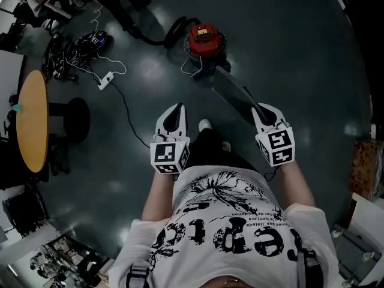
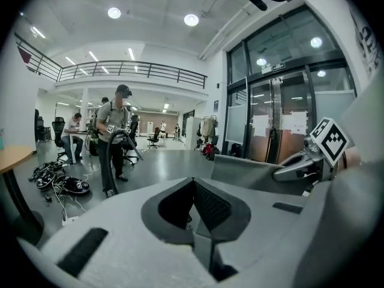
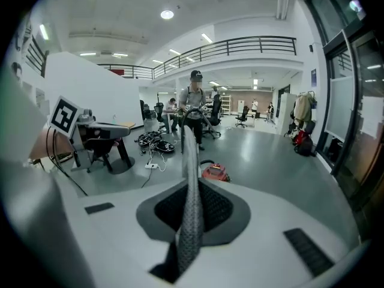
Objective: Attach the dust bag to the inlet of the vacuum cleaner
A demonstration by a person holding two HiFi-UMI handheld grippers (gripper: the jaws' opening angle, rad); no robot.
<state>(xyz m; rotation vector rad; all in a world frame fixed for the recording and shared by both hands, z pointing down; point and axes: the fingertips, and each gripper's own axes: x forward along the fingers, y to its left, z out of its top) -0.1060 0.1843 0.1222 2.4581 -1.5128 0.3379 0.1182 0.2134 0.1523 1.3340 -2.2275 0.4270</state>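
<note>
The red vacuum cleaner [image 1: 204, 41] stands on the dark floor ahead of me, small and low in the right gripper view [image 3: 214, 173]. A flat grey dust bag [image 1: 231, 89] slants from my right gripper [image 1: 259, 108] toward the vacuum. In the right gripper view the bag [image 3: 189, 179] runs edge-on between the jaws, and the right gripper [image 3: 191, 188] is shut on it. My left gripper [image 1: 177, 108] is level with the right and well apart from it. Its jaws meet with nothing between them [image 2: 193, 183]. The left gripper view shows the bag [image 2: 246, 170] off to its right.
A round wooden table [image 1: 31, 122] stands at the left. A power strip [image 1: 105, 80] with cables and a black machine [image 1: 87, 41] lie on the floor to the far left. A black hose [image 1: 171, 32] curls beside the vacuum. A person [image 2: 114, 140] stands far off with a hose.
</note>
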